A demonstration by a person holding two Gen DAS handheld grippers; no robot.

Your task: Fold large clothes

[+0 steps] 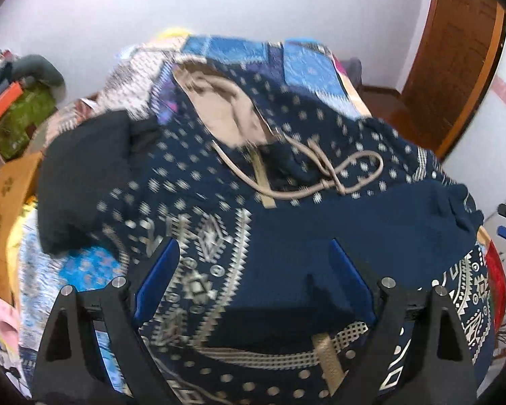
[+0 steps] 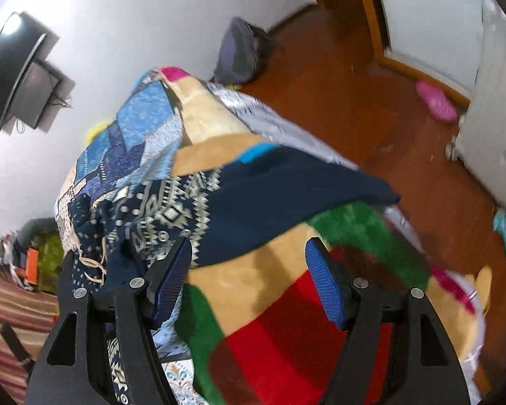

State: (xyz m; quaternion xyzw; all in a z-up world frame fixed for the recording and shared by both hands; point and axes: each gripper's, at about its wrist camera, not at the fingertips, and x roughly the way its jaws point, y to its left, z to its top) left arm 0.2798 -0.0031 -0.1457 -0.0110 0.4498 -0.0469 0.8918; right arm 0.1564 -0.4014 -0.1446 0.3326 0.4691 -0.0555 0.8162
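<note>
Hoodie (image 1: 286, 222), knitted navy, lies rumpled on patchwork quilt (image 1: 307, 64).

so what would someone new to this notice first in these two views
The navy hooded sweater with cream geometric patterns dominates, spread across the patchwork-quilted bed, its beige drawstring looped near the hood. Both blue-padded grippers, left and right, hang open above it, gripping nothing. In the right wrist view, a red, green and tan plush blanket stands out below the sweater's plain sleeve.

no readable text, labels or numbers anywhere, both views motion-blurred
</note>
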